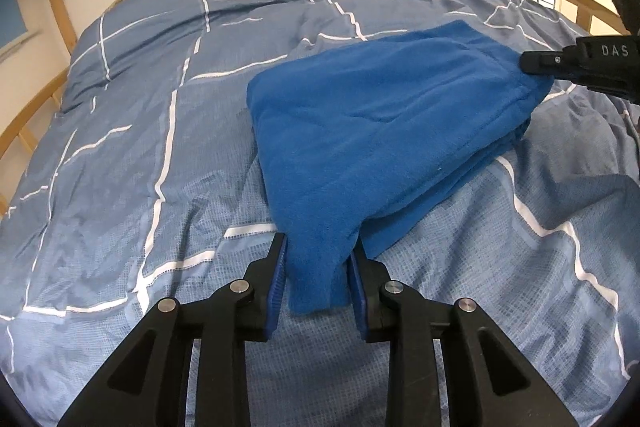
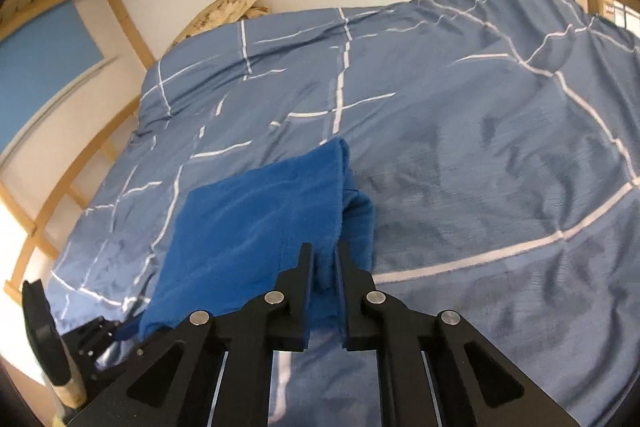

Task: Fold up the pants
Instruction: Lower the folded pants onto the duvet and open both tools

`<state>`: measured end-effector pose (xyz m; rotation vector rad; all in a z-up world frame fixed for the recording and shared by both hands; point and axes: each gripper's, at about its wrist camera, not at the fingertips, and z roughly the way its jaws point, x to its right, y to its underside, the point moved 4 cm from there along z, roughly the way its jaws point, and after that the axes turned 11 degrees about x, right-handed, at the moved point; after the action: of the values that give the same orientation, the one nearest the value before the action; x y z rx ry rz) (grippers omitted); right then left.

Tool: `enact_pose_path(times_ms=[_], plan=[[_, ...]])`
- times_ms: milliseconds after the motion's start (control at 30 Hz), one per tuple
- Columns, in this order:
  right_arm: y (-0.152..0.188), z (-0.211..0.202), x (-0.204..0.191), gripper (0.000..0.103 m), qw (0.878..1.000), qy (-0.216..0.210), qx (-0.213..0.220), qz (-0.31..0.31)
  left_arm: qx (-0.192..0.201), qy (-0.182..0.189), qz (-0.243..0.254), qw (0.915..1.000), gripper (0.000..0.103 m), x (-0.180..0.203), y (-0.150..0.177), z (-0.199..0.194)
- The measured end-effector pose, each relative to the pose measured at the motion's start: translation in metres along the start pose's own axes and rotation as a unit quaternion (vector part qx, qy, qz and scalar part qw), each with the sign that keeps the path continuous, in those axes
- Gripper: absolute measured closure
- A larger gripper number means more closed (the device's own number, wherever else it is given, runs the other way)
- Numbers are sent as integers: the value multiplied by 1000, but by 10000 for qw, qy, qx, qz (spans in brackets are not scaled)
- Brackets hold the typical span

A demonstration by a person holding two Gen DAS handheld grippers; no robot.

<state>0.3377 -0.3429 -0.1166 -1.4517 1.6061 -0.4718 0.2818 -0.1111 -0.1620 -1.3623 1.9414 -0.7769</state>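
The blue fleece pants [image 1: 384, 131] lie folded into a thick stack on the blue checked duvet [image 1: 132, 131], roughly at its middle, with the near layers lifted off the duvet. The left gripper [image 1: 318, 259] is clamped on a near corner flap of the pants, cloth bunched between its blue-padded fingers [image 1: 280, 267]. The right gripper [image 2: 325, 259] is pinched on the pants' opposite near corner; from the left wrist view its tip meets the cloth at the stack's right end.

The step in hand looks like carrying this held edge over the stack toward the duvet's far side. To do it well, keep both grips firm, raise the two corners level, keep the edge between them taut, and lay it square on the stack's far fold so the layers underneath do not slide or crease
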Motion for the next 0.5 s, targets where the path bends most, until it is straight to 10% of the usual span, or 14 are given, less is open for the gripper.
enact_pose_path(times_ms=[333,433,500], plan=[[17,11,16,89,9981,494,-189,316,-279,240,-200,9991,64,-7,4,1],[18,4,22,49,9948,871,-124,508,-243,335,-279,9988,52,-10,2,-13],[16,-7,24,41,9913,1188,-6,574,-50,312,-233,9992,43,-12,-3,-31]])
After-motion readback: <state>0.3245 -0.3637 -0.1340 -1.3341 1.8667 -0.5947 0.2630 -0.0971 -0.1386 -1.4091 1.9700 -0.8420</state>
